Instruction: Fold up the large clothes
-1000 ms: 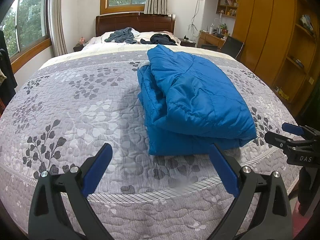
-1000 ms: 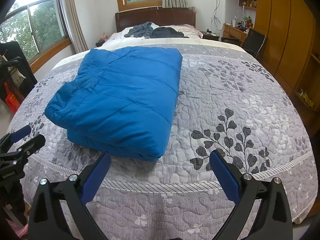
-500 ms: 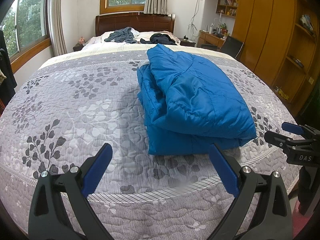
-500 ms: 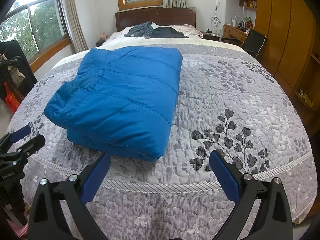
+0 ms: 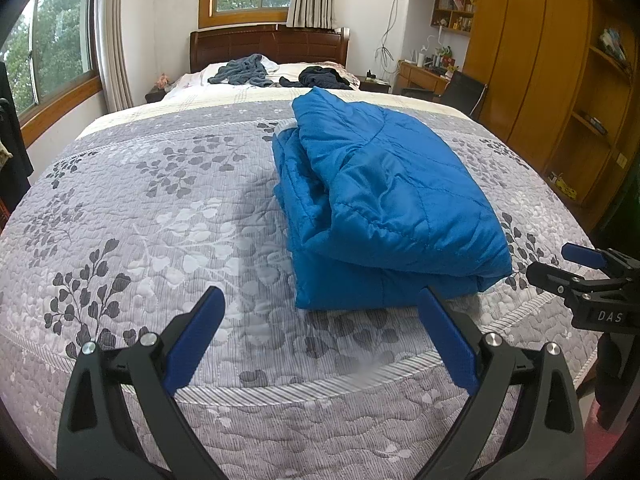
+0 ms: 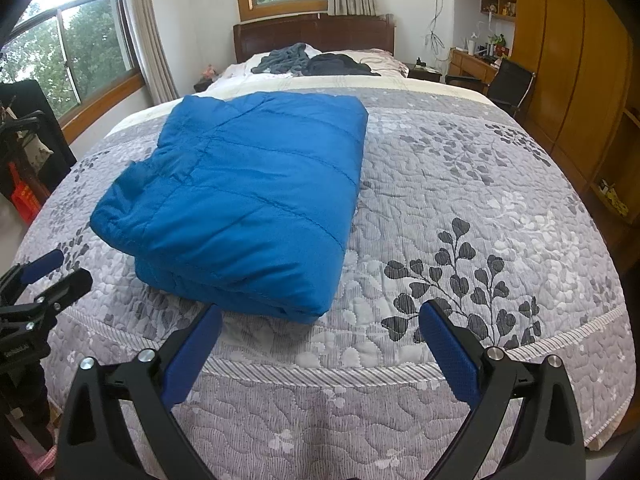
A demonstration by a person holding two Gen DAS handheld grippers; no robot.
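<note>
A blue quilted jacket [image 5: 384,204] lies folded into a thick rectangular bundle on the grey leaf-patterned bedspread [image 5: 152,216]. In the right wrist view the same jacket [image 6: 248,204] sits left of centre. My left gripper [image 5: 320,312] hovers open near the foot of the bed, just short of the bundle's near edge, holding nothing. My right gripper [image 6: 320,330] is open too, empty, with its left finger close to the bundle's near corner. Each gripper shows at the edge of the other's view: the right gripper [image 5: 576,268] and the left gripper [image 6: 48,276].
Dark clothes [image 5: 280,74] lie heaped on the pillows by the wooden headboard [image 5: 268,46]. Wooden wardrobes and shelves [image 5: 540,60] line the right wall, with a desk and a black chair [image 6: 512,84]. Windows run along the left wall.
</note>
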